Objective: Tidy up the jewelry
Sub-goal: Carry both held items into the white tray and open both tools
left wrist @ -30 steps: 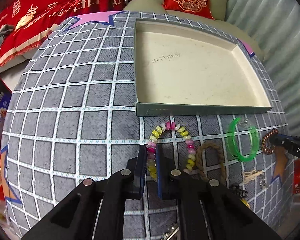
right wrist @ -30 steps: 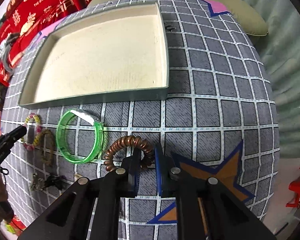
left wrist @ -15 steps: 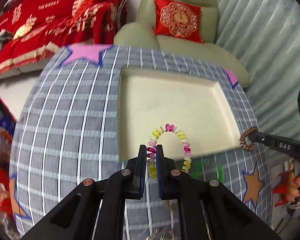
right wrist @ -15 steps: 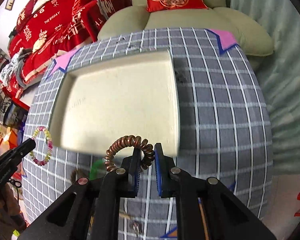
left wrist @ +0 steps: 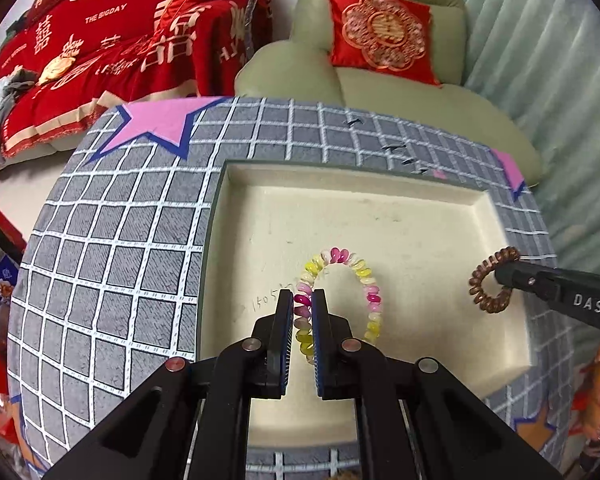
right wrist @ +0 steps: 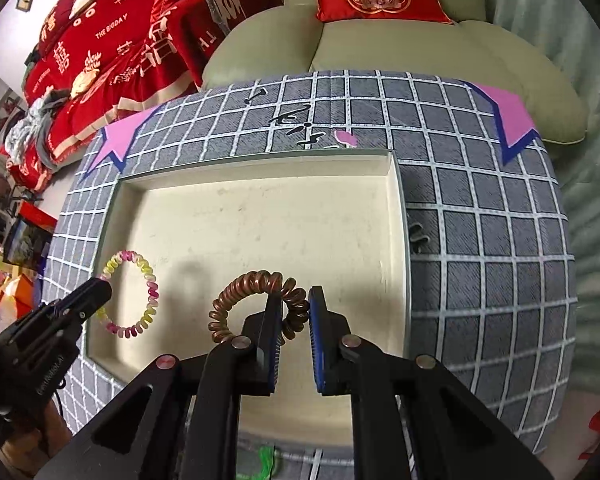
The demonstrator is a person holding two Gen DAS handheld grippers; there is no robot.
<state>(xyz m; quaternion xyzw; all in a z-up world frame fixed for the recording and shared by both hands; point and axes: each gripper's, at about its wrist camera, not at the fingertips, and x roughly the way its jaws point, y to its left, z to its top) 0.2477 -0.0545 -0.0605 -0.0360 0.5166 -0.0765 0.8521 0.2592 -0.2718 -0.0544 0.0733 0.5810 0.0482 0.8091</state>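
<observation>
My left gripper [left wrist: 302,300] is shut on a pink, yellow and white beaded bracelet [left wrist: 362,276], which hangs above the floor of the cream tray [left wrist: 380,208]. In the right wrist view that bracelet [right wrist: 134,294] dangles over the tray's left part from the left gripper [right wrist: 100,286]. My right gripper [right wrist: 296,300] is shut on a brown spiral hair tie [right wrist: 244,288], held over the tray [right wrist: 260,208] near its right side. From the left wrist view the hair tie [left wrist: 490,280] hangs off the right gripper [left wrist: 504,276] by the tray's right wall.
The tray sits on a round table with a grey checked cloth [left wrist: 112,248] bearing pink stars. A green bangle [right wrist: 268,456] lies on the cloth in front of the tray. Behind the table stand a pale green armchair [left wrist: 380,92] with a red cushion and a red-covered bed [left wrist: 100,40].
Both grippers lifted their pieces off the cloth in front of the tray and carried them forward over the tray. The bracelet and hair tie now hang above its floor.
</observation>
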